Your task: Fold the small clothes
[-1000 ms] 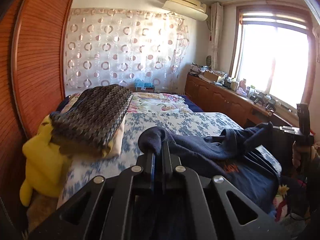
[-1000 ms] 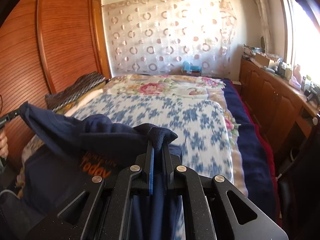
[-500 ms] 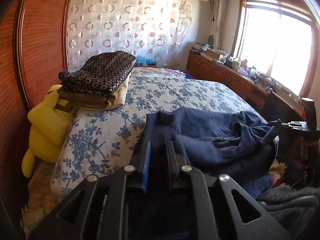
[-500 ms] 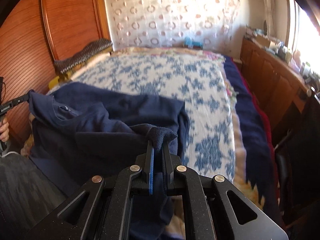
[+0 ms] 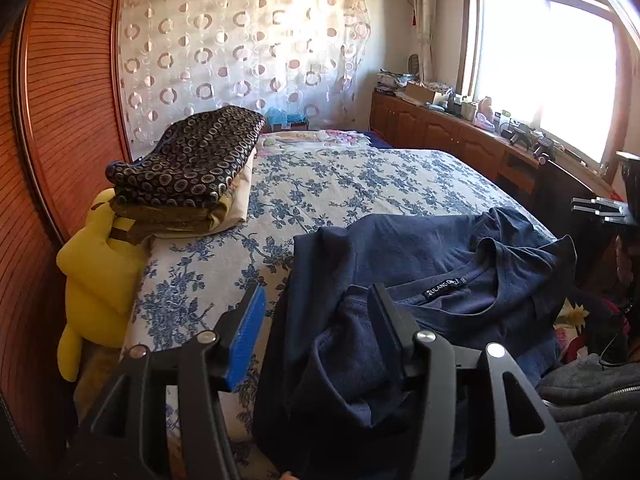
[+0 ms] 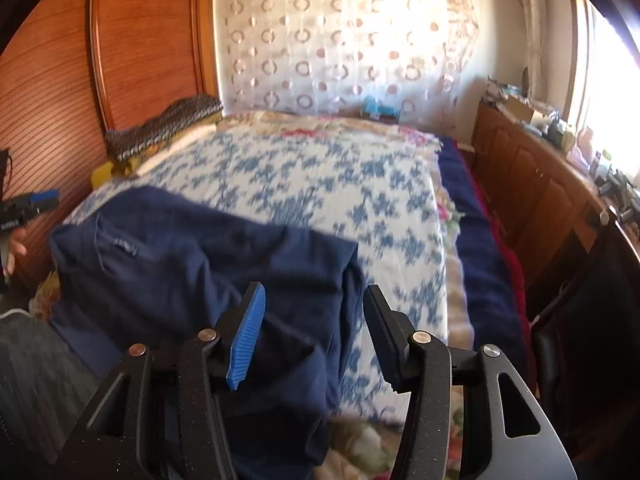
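1. Left wrist view: the left gripper (image 5: 316, 312) is now standing with its jaws wide apart, where a second ago it was pinching the navy T-shirt (image 5: 424, 252); a bunched fold is draping over the right finger, nothing clamped.
2. Right wrist view: the right gripper (image 6: 312, 320) is gaping open too, its earlier pinch gone, with shirt cloth lying loose between the fingers.
3. The T-shirt is lying on the near end of the blue-flowered bedspread (image 5: 360, 176), collar and label facing up, its near edge hanging off the bed.
4. Both releases are suggesting the spreading step is over; the garment is looking rumpled, so smoothing and a first fold are likely coming.
5. The folded stack (image 5: 188, 172) is sitting well apart, by the headboard.
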### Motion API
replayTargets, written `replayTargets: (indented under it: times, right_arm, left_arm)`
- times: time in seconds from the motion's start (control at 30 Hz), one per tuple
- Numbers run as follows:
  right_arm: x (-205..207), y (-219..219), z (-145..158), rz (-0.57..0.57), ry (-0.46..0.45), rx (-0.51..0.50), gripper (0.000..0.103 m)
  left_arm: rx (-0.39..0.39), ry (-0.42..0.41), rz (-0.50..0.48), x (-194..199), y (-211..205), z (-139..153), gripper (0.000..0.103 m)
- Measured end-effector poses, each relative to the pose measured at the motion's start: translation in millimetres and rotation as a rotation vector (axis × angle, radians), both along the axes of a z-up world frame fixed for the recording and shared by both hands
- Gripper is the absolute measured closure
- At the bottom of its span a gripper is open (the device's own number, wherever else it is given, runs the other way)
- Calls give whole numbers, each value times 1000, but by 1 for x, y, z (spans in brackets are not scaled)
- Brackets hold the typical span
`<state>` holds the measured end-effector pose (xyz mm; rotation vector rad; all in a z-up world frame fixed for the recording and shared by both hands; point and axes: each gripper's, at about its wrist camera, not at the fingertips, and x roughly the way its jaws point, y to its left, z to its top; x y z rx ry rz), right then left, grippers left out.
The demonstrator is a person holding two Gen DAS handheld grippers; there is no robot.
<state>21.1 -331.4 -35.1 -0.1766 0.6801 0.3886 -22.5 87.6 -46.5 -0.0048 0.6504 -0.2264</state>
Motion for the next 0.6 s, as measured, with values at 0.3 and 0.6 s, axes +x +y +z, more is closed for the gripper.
replayTargets:
  times: [0.3, 0.6]
  right_arm:
    - [62, 16, -19, -8, 26, 25, 37]
    - [114, 20, -61, -22, 149, 27, 36]
  left_arm:
    - [10, 43, 26, 43, 4, -14, 51]
    - [23, 128, 2, 103, 2, -32, 51]
